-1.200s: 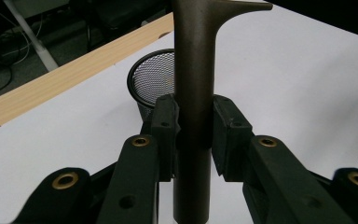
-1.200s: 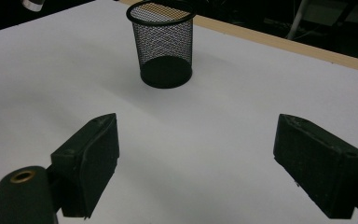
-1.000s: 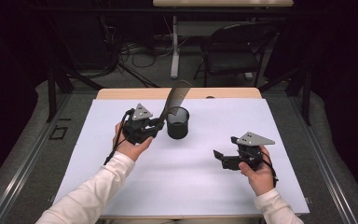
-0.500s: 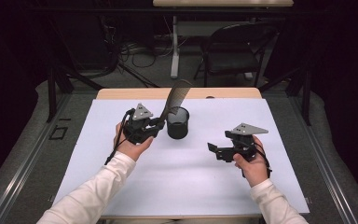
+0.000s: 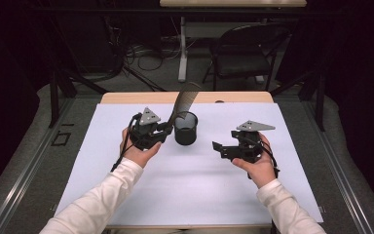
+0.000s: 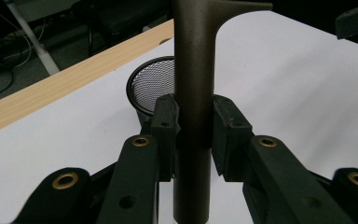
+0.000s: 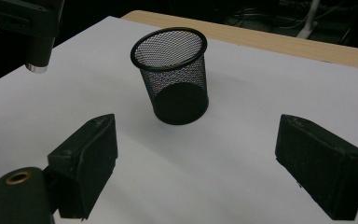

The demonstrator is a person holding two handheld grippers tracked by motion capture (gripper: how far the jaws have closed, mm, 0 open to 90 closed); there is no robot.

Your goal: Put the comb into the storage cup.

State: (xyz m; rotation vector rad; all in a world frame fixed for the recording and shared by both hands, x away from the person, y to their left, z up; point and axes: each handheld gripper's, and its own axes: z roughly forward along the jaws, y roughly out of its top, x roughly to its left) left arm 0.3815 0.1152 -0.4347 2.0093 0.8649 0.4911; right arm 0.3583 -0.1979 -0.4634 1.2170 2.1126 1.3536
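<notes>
The left gripper (image 5: 168, 127) clamps the handle of a long brownish-grey comb (image 5: 185, 100), tilted just above the black wire-mesh cup (image 5: 185, 128) mid-tabletop (image 5: 126, 195); lowering it in remains, I judge. The right gripper (image 5: 217, 147), jaws wide and empty, faces the cup across bare white surface; nothing obstructs.

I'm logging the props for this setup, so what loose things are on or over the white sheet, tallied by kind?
Black mesh cup: 1
Brown long-handled tool, a comb or brush, clamped in the left gripper: 1
Total: 2
</notes>
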